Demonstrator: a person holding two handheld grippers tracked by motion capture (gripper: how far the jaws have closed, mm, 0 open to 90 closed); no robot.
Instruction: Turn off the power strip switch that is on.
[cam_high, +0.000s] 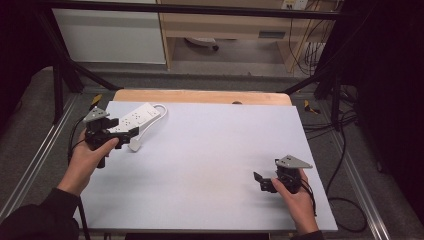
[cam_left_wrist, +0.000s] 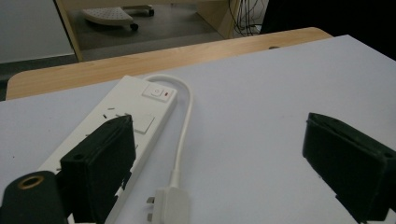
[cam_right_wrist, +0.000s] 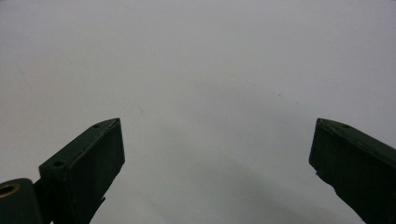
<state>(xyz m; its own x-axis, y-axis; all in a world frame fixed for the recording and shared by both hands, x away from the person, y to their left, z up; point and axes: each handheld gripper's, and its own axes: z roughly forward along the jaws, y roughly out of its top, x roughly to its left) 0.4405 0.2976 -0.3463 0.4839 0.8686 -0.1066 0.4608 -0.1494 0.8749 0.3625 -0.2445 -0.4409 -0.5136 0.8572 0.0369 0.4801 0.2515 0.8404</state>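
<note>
left claw (cam_high: 131, 133) wide apart, hovering low over the near end of the white power strip (cam_high: 136, 119) at the far-left corner of the bench (cam_high: 210, 165). in the left gripper view one jaw sits above the strip's body, the other out over bare bench; the plug (cam_left_wrist: 170, 205) lies between them, close to the camera. cannot tell whether the jaw over the strip touches it or clears it.

cord (cam_left_wrist: 184, 121) loops from the switch end (cam_left_wrist: 159, 92) round and back alongside the strip to the plug. plug lies flat, pins (cam_left_wrist: 149, 208) pointing toward the strip.

right claw (cam_high: 258, 181) also spread open, low over bare bench at near right, well apart from the strip. holding nothing.

risks, as i judge them:
- if the plug is the target, the jaws as they stand straddle strip edge and plug together. closing now could pinch the strip's side, or shove the plug sideways.
- plug is flat and smooth; a grip from above may slip off and skate it along the bench.
- short stiff cord: lifting the plug will likely drag or swing the strip, which sits near the bench's left edge and could slide off.
- right claw is too far away to steady the strip if it shifts.
</note>
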